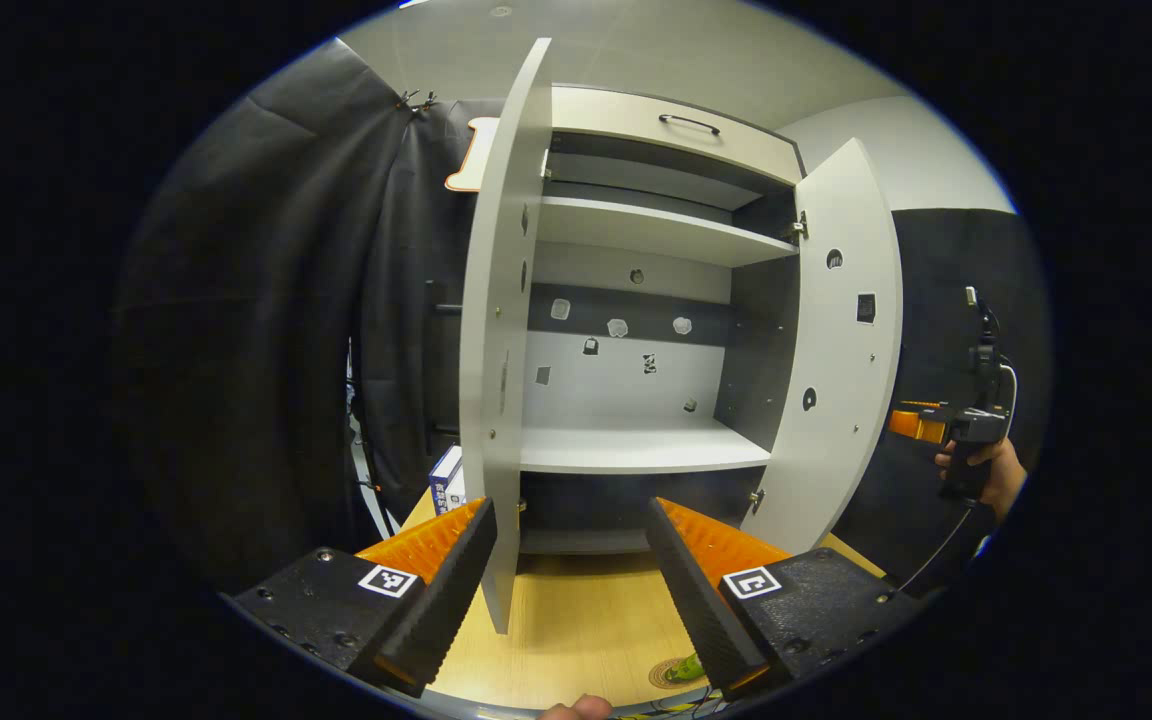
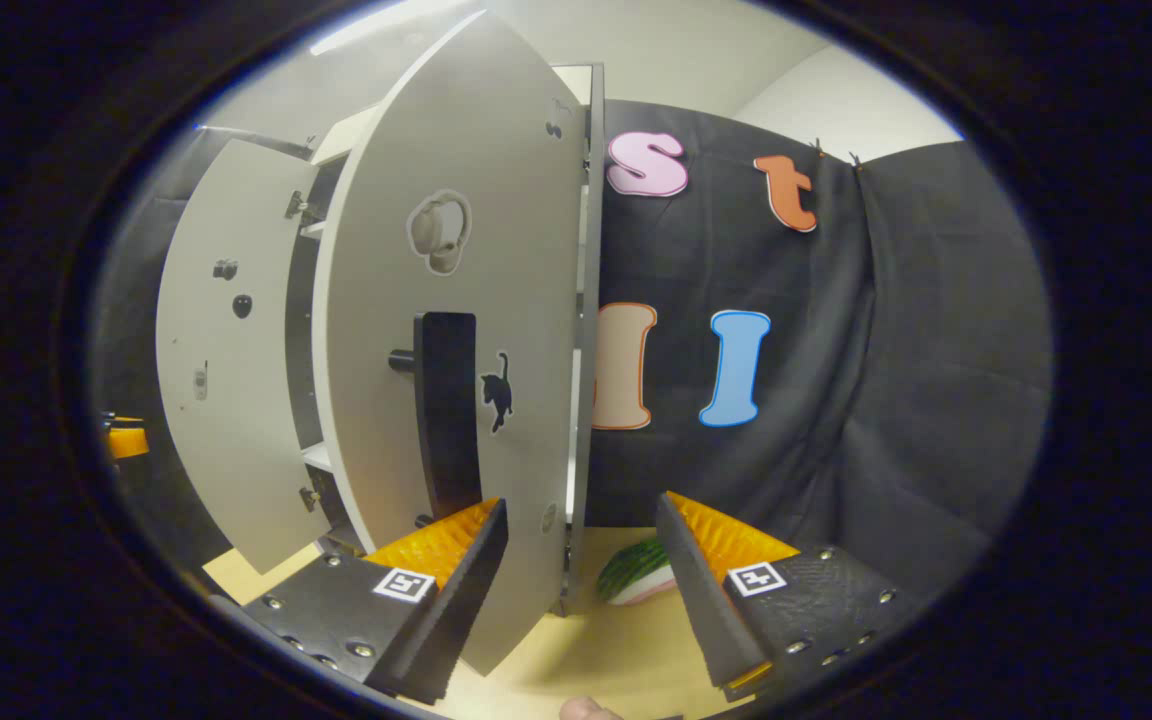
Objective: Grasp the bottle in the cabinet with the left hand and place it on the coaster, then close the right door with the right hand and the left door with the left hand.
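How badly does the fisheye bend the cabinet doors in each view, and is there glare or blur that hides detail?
Left gripper view: the right door bows outward, the left door less so; cabinet shelves stay sharp and evenly lit, with no glare. Right gripper view: the near door bulges strongly; a bright ceiling light washes out the top edge, and the handle stays legible.
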Available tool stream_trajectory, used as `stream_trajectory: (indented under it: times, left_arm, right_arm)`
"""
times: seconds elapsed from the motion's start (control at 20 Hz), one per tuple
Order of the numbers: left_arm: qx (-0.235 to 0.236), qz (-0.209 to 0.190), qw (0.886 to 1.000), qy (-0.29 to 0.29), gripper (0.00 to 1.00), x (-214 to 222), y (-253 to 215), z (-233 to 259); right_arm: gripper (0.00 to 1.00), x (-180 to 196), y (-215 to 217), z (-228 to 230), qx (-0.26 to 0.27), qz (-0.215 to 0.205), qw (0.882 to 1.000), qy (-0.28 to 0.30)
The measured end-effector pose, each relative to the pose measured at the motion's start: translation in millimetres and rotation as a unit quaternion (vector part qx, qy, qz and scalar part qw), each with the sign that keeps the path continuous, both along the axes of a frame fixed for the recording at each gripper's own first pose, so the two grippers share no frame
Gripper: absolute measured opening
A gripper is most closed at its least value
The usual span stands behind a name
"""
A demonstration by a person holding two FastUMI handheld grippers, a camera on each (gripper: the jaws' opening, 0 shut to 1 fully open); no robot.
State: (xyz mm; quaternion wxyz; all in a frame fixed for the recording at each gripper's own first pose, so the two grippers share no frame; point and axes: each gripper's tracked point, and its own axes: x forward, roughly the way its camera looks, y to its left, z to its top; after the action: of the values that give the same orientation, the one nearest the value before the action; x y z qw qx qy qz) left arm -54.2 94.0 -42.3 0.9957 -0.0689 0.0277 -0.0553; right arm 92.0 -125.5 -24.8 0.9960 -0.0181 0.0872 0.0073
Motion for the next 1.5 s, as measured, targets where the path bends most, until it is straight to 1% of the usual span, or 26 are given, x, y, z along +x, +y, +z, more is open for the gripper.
stream_trajectory:
  times: [0.15,0.25,0.3,0.35,0.45,0.5,0.55,0.65,0.75,0.8,0.85,0.9,0.95,1.0,1.05,1.1,1.15,1.2,1.25,1.3,1.4,1.45,1.5]
  left_arm:
    - [0.004,0.003,1.0,-0.002,0.95,-6.5,11.5,2.5]
    - [0.009,0.008,1.0,-0.009,0.95,-8.4,19.5,5.0]
    - [0.011,0.01,1.0,-0.01,0.95,-9.8,23.4,4.7]
    - [0.013,0.013,1.0,-0.012,0.95,-9.0,25.8,4.7]
    - [0.016,0.021,1.0,-0.013,0.95,-7.3,34.5,4.8]
    - [0.017,0.025,0.999,-0.013,0.91,-7.1,38.8,4.9]
    - [0.017,0.029,0.999,-0.013,0.95,-5.8,42.8,5.8]
    - [0.01,0.031,0.999,-0.011,0.95,-5.4,47.4,7.7]
    - [0.011,0.036,0.999,-0.013,0.95,-4.9,56.6,10.5]
    - [0.014,0.041,0.999,-0.014,0.95,-4.7,62.8,11.3]
    - [0.019,0.046,0.999,-0.014,0.91,-3.8,68.3,11.8]
    - [0.023,0.054,0.998,-0.014,0.95,-2.2,75.6,11.2]
    - [0.026,0.062,0.998,-0.013,0.95,-1.6,82.5,10.3]
    - [0.026,0.067,0.997,-0.012,0.95,-1.5,88.8,10.1]
    - [0.024,0.075,0.997,-0.011,0.95,-3.0,94.1,10.2]
    - [0.021,0.079,0.997,-0.01,0.95,-4.0,99.9,9.9]
    - [0.018,0.084,0.996,-0.009,0.95,-4.7,106.1,8.1]
    - [0.016,0.09,0.996,-0.005,0.95,-4.6,112.3,7.0]
    - [0.015,0.096,0.995,-0.003,0.95,-3.8,119.4,4.3]
    - [0.015,0.103,0.995,-0.001,0.91,-3.9,126.1,2.5]
    - [0.016,0.118,0.993,0.003,1.0,-2.7,141.9,1.4]
    - [0.016,0.127,0.992,0.004,1.0,0.3,149.9,1.3]
    - [0.016,0.136,0.991,0.005,0.95,2.8,157.8,0.1]
  right_arm:
    - [0.91,1.7,-3.6,7.2,0.01,-0.025,1.0,-0.015]
    - [0.91,4.4,-5.6,14.6,0.038,-0.041,0.998,-0.022]
    - [0.91,4.7,-3.4,12.8,0.05,-0.041,0.998,-0.017]
    - [0.92,6.0,1.2,11.8,0.057,-0.035,0.998,-0.014]
    - [0.92,8.9,8.7,14.3,0.051,-0.023,0.998,-0.019]
    - [0.88,9.8,12.2,14.9,0.045,-0.021,0.999,-0.022]
    - [0.93,10.8,16.2,16.0,0.039,-0.019,0.999,-0.025]
    - [0.93,13.6,24.2,15.3,0.038,-0.012,0.999,-0.028]
    - [0.93,15.3,35.4,13.5,0.049,-0.008,0.998,-0.024]
    - [0.88,16.7,41.6,13.8,0.051,-0.002,0.998,-0.024]
    - [0.93,17.8,48.9,13.8,0.053,0.003,0.998,-0.024]
    - [0.93,19.2,55.7,13.2,0.055,0.01,0.998,-0.024]
    - [0.89,20.6,60.8,12.4,0.058,0.015,0.998,-0.023]
    - [0.94,20.2,68.2,13.4,0.064,0.026,0.997,-0.024]
    - [0.92,20.2,78.3,13.1,0.071,0.04,0.996,-0.024]
    - [0.95,20.5,84.9,12.3,0.074,0.049,0.996,-0.021]
    - [0.98,20.5,86.5,11.2,0.073,0.05,0.996,-0.019]
    - [0.93,21.0,86.5,11.0,0.068,0.046,0.996,-0.02]
    - [0.96,20.6,86.3,11.9,0.06,0.043,0.997,-0.023]
    - [0.93,19.3,88.2,11.9,0.053,0.042,0.997,-0.025]
    - [0.93,14.1,96.7,10.0,0.038,0.051,0.998,-0.024]
    - [0.96,11.8,97.0,10.6,0.031,0.054,0.998,-0.026]
    - [0.96,11.2,97.1,11.8,0.024,0.051,0.998,-0.029]
